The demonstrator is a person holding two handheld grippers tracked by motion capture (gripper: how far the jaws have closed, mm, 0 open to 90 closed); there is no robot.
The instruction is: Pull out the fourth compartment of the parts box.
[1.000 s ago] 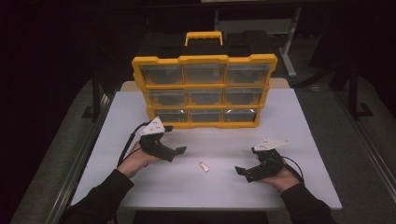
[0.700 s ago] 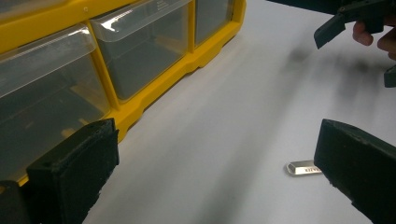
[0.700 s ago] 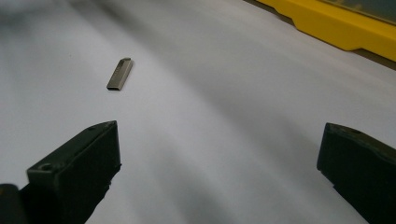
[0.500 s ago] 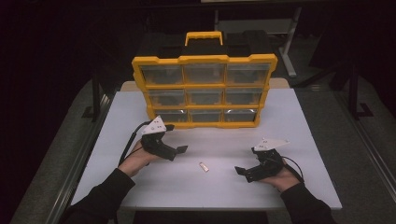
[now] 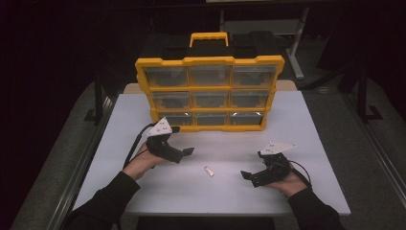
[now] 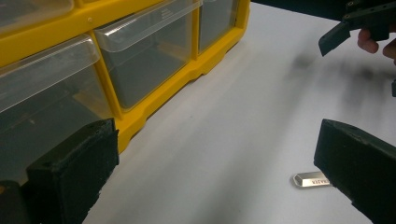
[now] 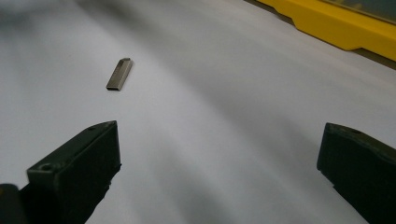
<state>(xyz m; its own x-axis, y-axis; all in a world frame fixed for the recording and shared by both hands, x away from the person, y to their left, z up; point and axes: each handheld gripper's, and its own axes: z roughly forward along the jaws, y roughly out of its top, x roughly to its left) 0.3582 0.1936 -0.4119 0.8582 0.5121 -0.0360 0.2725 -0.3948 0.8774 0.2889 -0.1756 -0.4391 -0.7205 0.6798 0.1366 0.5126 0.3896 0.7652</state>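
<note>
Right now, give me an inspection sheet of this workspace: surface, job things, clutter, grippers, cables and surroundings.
Surface: white table, flat and bare around the work.
Job things: small metal stick lying flat between the grippers, touched by neither; yellow drawer cabinet upright at the back, drawers shut.
Clutter: nothing seen.
Grippers: left gripper open, near the cabinet's bottom row; right gripper open, low over the table, aimed toward the stick.
Cables: one trails from each gripper, off the work.
Surroundings: dark, metal frames beside the table.
</note>
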